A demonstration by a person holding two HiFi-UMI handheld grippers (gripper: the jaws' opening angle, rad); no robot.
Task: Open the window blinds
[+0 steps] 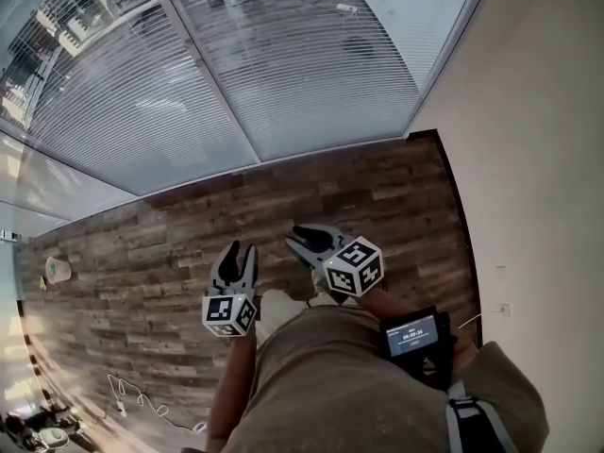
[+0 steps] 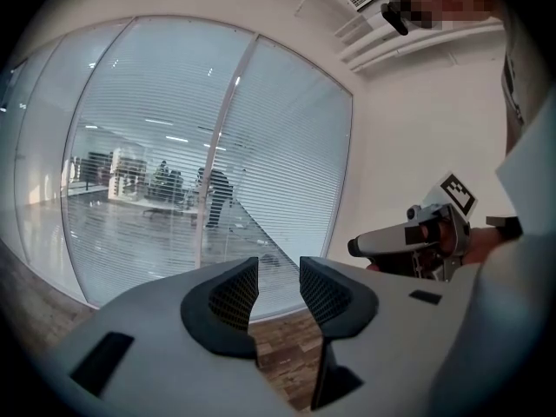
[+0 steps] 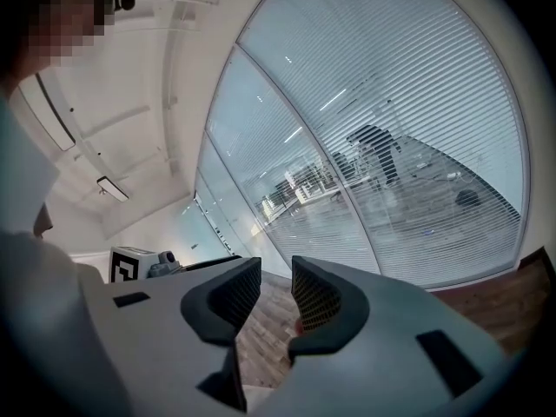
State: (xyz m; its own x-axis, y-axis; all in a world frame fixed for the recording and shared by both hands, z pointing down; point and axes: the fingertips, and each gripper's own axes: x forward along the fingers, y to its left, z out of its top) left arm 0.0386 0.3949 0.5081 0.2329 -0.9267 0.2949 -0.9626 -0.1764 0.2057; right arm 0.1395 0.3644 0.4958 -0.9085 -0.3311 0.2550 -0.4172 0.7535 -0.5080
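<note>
**Left gripper**: held low in front of the body on a bare forearm, tilted a little below level and facing the window. Jaws apart and empty, with only planks and slats showing in the gap. Left marker cube at its rear

**Right gripper**: just beside the left gripper and slightly ahead of it in the head view, with the same shallow downward tilt. Jaws apart, gripping nothing. Right marker cube at its rear

**Device**: small and dark with a lit screen, at the right wrist

**Floor**: wood-patterned planks that run bare from the grippers to the foot of the window

**Cable**: white, lying loose on the floor at the lower left of the head view

**Small object**: pale green, on the floor further left; its kind cannot be told

**Wall**: plain white, on the right, meeting the glazing at a corner. A socket plate sits low on it

**Blinds**: white horizontal slats lowered to the floor line over glass panels split by a white mullion. They are across the floor, well apart from both grippers and touched by neither. Desks and a standing person show dimly between the slats
</note>
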